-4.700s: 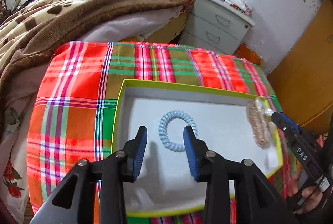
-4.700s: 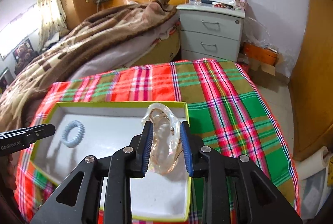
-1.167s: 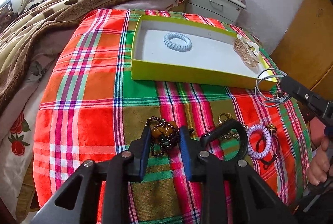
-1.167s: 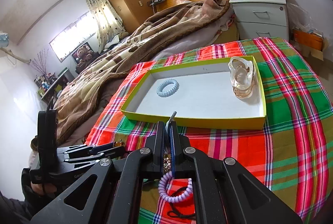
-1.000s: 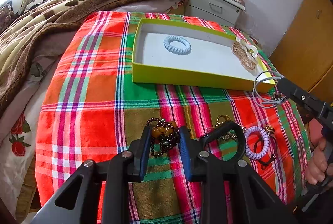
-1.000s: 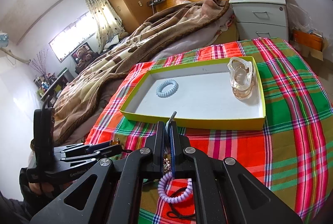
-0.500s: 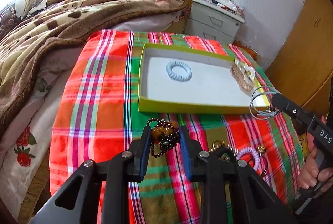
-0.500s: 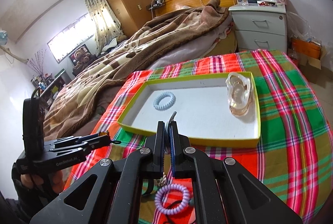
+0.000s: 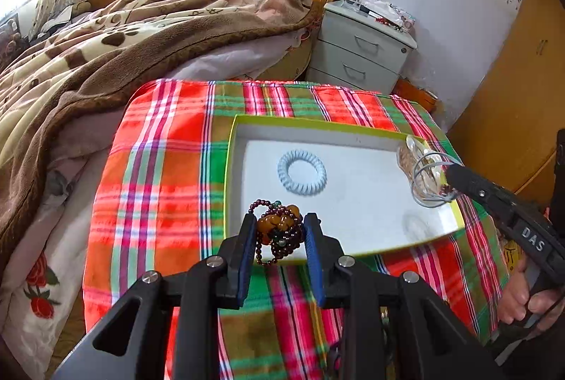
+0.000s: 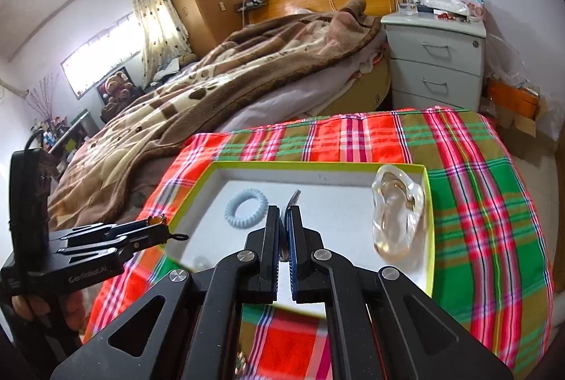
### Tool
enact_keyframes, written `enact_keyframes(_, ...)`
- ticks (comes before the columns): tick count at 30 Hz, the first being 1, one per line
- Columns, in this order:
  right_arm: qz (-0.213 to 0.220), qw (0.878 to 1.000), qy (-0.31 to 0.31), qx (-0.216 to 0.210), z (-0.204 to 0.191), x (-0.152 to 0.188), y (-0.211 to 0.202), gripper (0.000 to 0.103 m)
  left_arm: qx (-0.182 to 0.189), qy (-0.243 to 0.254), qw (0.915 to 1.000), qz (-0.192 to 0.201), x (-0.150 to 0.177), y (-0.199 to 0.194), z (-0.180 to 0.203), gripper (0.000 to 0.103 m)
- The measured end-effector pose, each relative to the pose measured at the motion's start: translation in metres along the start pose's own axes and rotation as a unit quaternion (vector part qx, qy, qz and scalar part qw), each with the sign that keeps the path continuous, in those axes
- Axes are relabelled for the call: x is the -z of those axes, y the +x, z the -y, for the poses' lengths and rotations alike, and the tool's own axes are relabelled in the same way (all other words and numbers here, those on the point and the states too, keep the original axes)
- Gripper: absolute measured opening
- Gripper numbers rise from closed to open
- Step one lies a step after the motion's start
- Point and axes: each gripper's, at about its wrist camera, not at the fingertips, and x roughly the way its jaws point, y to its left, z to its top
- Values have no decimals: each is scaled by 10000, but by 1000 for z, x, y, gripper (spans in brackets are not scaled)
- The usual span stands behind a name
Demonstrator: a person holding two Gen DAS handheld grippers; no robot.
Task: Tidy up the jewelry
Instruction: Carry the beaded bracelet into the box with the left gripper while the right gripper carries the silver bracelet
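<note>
Whereas a second ago both my tools hung over the plaid cloth short of the tray (image 9: 427, 240), each now reaches above its white floor, so both loads are ready to set down. Left gripper (image 9: 279, 231): clenched on the dark bead bracelet (image 9: 280, 231), bunched, no clear long axis, strands dangling below the pads. Right gripper (image 10: 284, 231): pinched nearly closed on the wire bangles (image 9: 429, 180), whose loops stand ahead of its tips, beside the clear hair clip (image 10: 397, 212).
</note>
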Motion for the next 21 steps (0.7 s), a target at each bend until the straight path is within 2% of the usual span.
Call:
enact_keyframes(13, -358, 9993, 62, 114, 6, -24, 62, 4, -186, 46, 9994, -279, -27, 50, -7, 28)
enact_keyframes(21, -433, 9988, -12, 250, 10, -29, 80, 4, -360, 28, 9989, -290, -35, 68, -13, 28)
